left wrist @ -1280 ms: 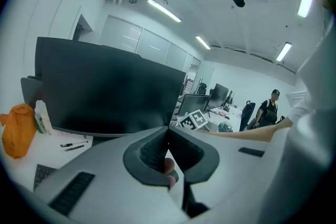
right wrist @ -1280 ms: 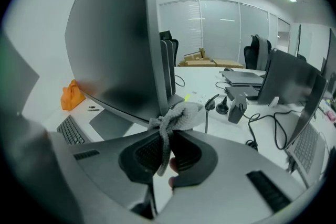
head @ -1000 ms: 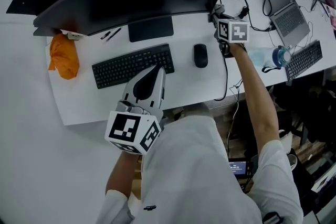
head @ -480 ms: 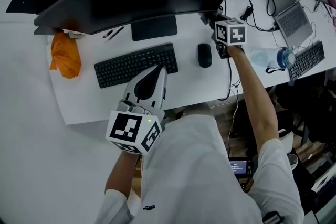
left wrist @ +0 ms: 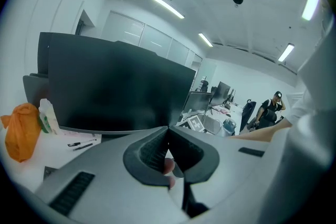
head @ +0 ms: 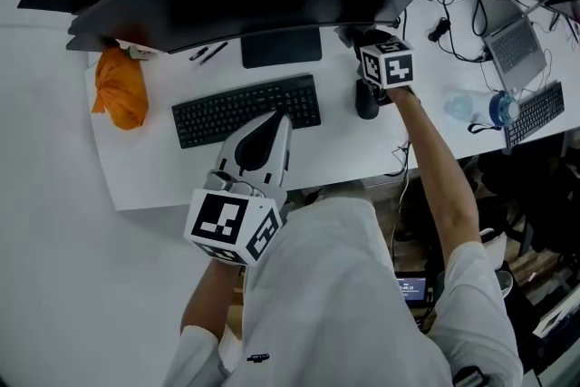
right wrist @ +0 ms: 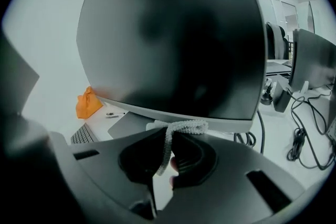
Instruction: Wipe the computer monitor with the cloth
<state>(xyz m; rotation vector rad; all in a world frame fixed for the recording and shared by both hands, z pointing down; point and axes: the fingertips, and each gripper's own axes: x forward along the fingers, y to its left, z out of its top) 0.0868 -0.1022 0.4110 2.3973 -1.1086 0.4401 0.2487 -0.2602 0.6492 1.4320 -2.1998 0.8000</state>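
Right hand-held gripper (right wrist: 167, 136) pinches a pale cloth (right wrist: 185, 126) at the lower edge of the monitor (right wrist: 173, 34); only a thin strip shows, and contact with the screen cannot be made out. Left hand-held gripper (left wrist: 168, 134) is pressed together, empty, near the keyboard (head: 246, 109). The mouse (head: 365, 102) is half hidden under the right hand-held gripper; an orange bundle (head: 120, 91) lies on the bench (head: 145, 168).

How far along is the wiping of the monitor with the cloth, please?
Done: the right gripper is shut on the cloth. In hand: the cloth sits at the monitor's lower edge. Remaining: the screen itself; no wiped area can be told apart. The left gripper is shut, empty.
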